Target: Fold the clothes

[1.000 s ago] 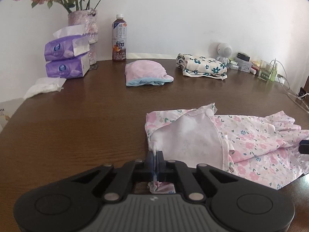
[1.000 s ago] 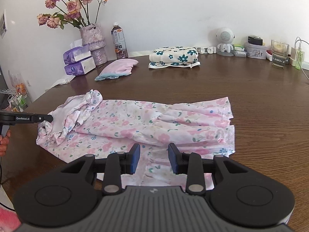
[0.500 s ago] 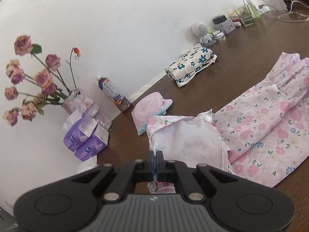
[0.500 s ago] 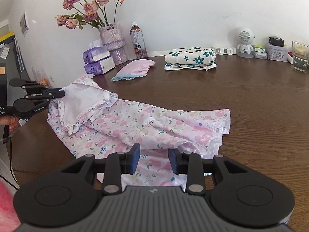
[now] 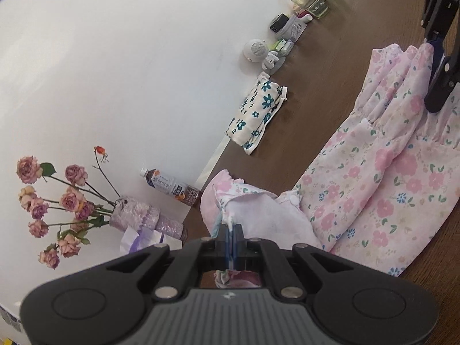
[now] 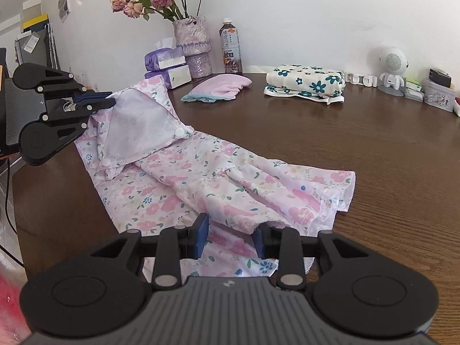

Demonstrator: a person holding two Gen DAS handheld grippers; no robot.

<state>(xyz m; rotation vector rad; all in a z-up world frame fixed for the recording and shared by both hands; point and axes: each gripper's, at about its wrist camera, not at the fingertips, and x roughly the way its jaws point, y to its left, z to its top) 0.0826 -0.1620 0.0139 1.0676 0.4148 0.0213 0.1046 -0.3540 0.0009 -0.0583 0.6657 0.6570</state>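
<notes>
A pink floral garment [image 6: 218, 178] lies spread on the brown table [image 6: 388, 149]; it also shows in the left wrist view [image 5: 382, 181]. My left gripper [image 5: 231, 231] is shut on the garment's collar end and holds that end lifted off the table; it shows at the left of the right wrist view [image 6: 106, 100]. My right gripper [image 6: 230, 237] is open, its fingers either side of the garment's raised near fold at the hem end. It also shows at the top right of the left wrist view [image 5: 437, 57].
A folded white cloth with teal flowers [image 6: 306, 82] and a folded pink cloth [image 6: 218, 86] lie at the back. A vase of roses [image 6: 191, 46], tissue packs [image 6: 168, 66], a drink bottle [image 6: 231, 49], a small white robot figure [image 6: 391, 69] and small boxes line the wall.
My left gripper has lifted the collar end higher and rolled sideways, tilting its view. The garment's hem end has bunched closer toward my right gripper, which stays open.
</notes>
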